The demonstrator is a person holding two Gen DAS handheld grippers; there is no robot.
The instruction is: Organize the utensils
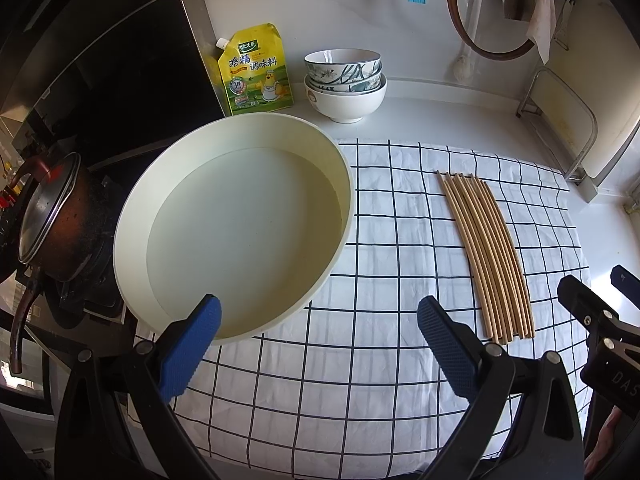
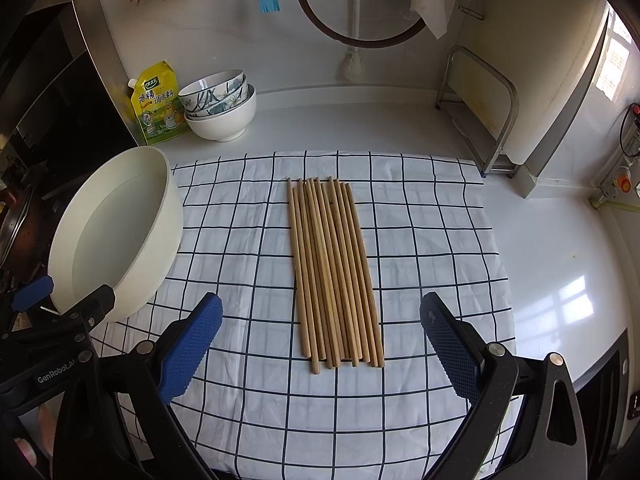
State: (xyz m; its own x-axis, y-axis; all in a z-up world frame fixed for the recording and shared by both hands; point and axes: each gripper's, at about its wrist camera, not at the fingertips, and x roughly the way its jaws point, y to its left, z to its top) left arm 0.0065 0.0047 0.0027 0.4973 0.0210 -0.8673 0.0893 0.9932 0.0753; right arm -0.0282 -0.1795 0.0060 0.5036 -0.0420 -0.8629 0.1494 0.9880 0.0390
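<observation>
Several wooden chopsticks (image 2: 334, 270) lie side by side on a white cloth with a dark grid (image 2: 420, 240). In the left wrist view the same chopsticks (image 1: 486, 256) lie to the right. A round cream tub (image 1: 240, 224) rests tilted at the cloth's left edge, and nothing is inside it. My left gripper (image 1: 320, 312) is open just in front of the tub, its left pad over the rim. My right gripper (image 2: 322, 312) is open, its fingers either side of the chopsticks' near ends, holding nothing. The tub (image 2: 116, 232) appears at the left of the right wrist view too.
Stacked bowls (image 1: 345, 80) and a yellow seasoning pouch (image 1: 254, 70) stand by the back wall. A dark pot with a lid (image 1: 52, 216) sits on the stove to the left. A metal rack with a board (image 2: 480, 112) stands at the back right. A blue brush (image 2: 269, 0) hangs on the wall.
</observation>
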